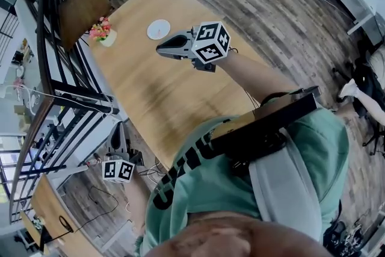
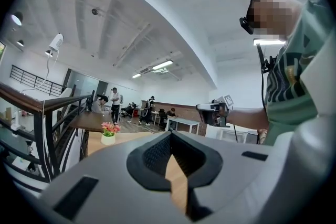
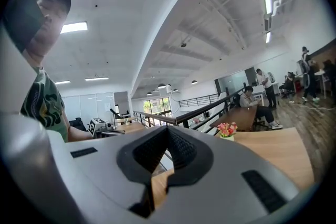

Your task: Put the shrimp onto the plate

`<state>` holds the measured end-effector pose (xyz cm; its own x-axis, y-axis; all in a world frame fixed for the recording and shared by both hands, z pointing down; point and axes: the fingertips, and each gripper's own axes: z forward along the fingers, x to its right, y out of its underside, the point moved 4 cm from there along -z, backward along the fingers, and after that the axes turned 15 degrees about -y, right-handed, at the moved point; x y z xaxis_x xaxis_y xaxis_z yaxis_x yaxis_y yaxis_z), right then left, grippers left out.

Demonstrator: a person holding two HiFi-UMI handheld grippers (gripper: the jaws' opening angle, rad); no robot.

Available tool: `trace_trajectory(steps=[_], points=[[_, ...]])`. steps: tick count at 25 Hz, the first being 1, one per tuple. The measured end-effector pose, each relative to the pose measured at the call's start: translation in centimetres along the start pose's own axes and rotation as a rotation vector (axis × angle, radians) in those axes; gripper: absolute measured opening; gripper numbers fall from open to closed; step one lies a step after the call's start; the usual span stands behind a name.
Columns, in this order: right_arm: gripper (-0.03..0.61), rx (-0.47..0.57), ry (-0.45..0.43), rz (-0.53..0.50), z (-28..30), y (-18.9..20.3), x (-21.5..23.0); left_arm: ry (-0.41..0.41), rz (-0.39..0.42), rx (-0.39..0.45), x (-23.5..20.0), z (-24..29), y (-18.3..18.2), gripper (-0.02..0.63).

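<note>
While held level with jaws closed and empty, poised as if only staging: right gripper (image 1: 161, 50) just short of plate (image 1: 159, 29), left gripper (image 1: 118, 129) off table (image 1: 150, 93) edge, shrimp unseen.

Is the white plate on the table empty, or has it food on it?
Empty: in the head view the plate shows plain white, nothing on it.

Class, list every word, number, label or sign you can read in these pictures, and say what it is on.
No text reads in full.
Dark print on the green T-shirt: big letters, creased and cut off, unreadable.
Marker cubes: black-and-white square patterns, no letters or numbers.
</note>
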<state>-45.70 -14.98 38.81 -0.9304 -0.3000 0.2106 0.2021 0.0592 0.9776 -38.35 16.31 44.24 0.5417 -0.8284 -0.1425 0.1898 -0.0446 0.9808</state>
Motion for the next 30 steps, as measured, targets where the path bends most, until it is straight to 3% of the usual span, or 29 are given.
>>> trace_trajectory(steps=[5,9,15,19,24,30], points=[[0.005,0.020,-0.016,-0.027,-5.4,-0.7,-1.8,-0.005,-0.005,0.014,5.3,0.4,-0.7,0.005],[0.005,0.025,-0.037,-0.038,-12.3,-0.3,-3.6,-0.012,-0.011,0.019,11.9,1.9,-0.9,0.005],[0.005,0.014,-0.038,-0.017,-24.0,3.4,-5.6,0.014,-0.033,0.005,23.9,4.4,0.9,0.005],[0.006,0.010,-0.018,0.019,-28.7,6.0,-5.8,0.063,-0.030,-0.016,29.3,6.3,1.7,0.005],[0.005,0.016,-0.001,0.013,-30.1,5.9,-6.9,0.110,0.020,-0.010,31.5,7.4,-0.4,0.005],[0.005,0.016,0.069,-0.015,-28.6,6.0,-8.8,0.159,0.047,0.019,29.2,5.8,-0.7,0.005]])
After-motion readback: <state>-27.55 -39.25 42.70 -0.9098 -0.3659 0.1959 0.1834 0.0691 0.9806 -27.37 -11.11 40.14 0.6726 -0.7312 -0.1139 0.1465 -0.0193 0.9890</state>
